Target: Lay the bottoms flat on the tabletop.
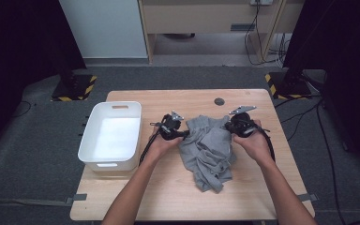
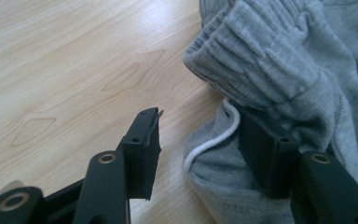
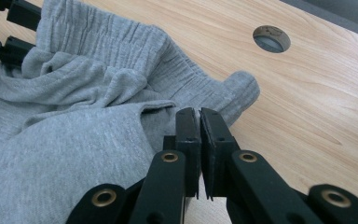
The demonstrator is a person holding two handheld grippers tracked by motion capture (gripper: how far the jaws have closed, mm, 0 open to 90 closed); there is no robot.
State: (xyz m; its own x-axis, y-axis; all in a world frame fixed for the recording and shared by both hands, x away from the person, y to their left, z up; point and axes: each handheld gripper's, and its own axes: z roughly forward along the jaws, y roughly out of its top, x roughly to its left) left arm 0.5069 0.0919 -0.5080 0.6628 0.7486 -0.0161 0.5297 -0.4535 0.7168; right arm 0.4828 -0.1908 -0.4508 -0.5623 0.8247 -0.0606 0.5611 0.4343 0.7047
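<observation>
One white plastic bin (image 1: 110, 136) stands at the left of the wooden table (image 1: 168, 197), with no writing legible on it. Just right of it the left gripper (image 1: 183, 134) rests at the left edge of the single grey garment (image 1: 208, 150), a crumpled pair of sweatpants with a ribbed waistband (image 2: 256, 60) and one white drawstring (image 2: 214, 140). In the left gripper view its jaws stand apart: one is over bare wood, the other lies against the cloth under the waistband, and the drawstring loops in the gap between them. They pinch nothing. The garment lies in the middle of the table between the two grippers. At its right edge the right gripper (image 1: 228, 124) has its jaws pressed together, the tips against a fold of the sweatpants; whether cloth is caught between them cannot be told. One round cable hole (image 3: 271, 38) sits in the tabletop beyond.
</observation>
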